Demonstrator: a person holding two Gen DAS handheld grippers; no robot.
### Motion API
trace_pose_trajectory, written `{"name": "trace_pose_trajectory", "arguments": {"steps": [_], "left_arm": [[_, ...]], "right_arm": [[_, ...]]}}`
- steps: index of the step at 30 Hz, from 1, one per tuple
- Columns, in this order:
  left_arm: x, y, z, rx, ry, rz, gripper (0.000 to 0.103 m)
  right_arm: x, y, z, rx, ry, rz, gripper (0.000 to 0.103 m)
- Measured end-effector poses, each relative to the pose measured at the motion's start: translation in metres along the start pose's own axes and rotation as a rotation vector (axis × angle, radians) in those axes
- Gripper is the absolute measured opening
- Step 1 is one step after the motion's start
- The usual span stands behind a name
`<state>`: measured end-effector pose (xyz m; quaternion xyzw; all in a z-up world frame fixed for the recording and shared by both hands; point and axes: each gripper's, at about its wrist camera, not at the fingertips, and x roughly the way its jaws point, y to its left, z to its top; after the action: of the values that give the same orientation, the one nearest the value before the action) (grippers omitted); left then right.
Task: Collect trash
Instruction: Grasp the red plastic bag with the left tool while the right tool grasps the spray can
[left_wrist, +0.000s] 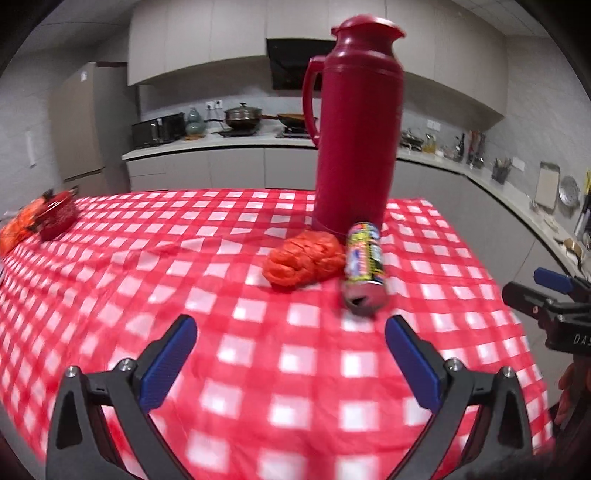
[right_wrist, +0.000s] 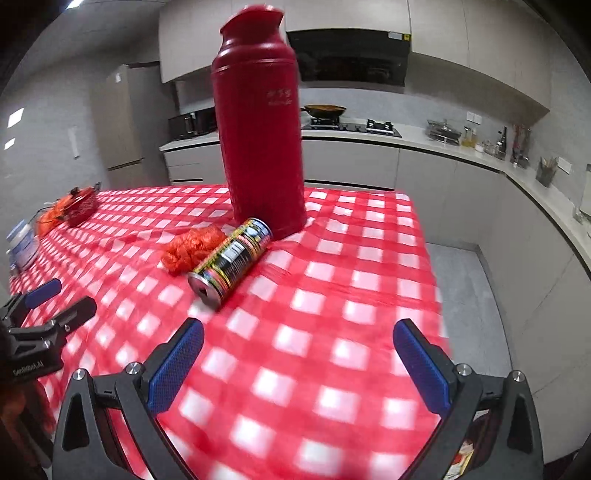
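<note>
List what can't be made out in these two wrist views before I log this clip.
- Writing on the red flask, right wrist view: too small and blurred.
- Label of the can beside the orange plastic bag: motion blur.
- Whether can and flask touch: unclear in either view.
- Pale container at the left edge, right wrist view: fisheye-warped, contents unclear.

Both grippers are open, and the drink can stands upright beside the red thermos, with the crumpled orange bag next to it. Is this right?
One detail is wrong: the drink can lies on its side, not upright, as the right wrist view shows. It is beside the red thermos, next to the crumpled orange bag. The left gripper and right gripper are open.
</note>
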<state>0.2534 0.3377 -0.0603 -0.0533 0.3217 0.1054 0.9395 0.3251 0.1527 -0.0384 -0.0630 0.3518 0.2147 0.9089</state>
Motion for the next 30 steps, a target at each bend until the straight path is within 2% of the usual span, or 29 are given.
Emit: {"name": "trace_pose_trajectory", "arguments": {"steps": [11, 15, 19, 23, 28, 30], "left_arm": [[0.057, 0.055, 0.029, 0.027, 0.037, -0.065, 0.093], [0.076, 0.057, 0.032, 0.038, 0.054, -0.091, 0.091], [0.096, 0.052, 0.036, 0.057, 0.071, -0.115, 0.090], [0.111, 0.049, 0.038, 0.063, 0.092, -0.129, 0.088], [0.126, 0.034, 0.040, 0.084, 0.113, -0.152, 0.087], [0.134, 0.023, 0.041, 0.101, 0.123, -0.161, 0.087]], "right_arm": [[0.068, 0.059, 0.033, 0.037, 0.054, 0.013, 0.102], [0.097, 0.067, 0.043, 0.047, 0.089, 0.014, 0.085], [0.125, 0.070, 0.050, 0.057, 0.125, 0.023, 0.080], [0.151, 0.062, 0.051, 0.076, 0.176, 0.051, 0.060], [0.156, 0.037, 0.058, 0.109, 0.174, 0.037, 0.059], [0.161, 0.029, 0.060, 0.119, 0.187, 0.061, 0.059]]}}
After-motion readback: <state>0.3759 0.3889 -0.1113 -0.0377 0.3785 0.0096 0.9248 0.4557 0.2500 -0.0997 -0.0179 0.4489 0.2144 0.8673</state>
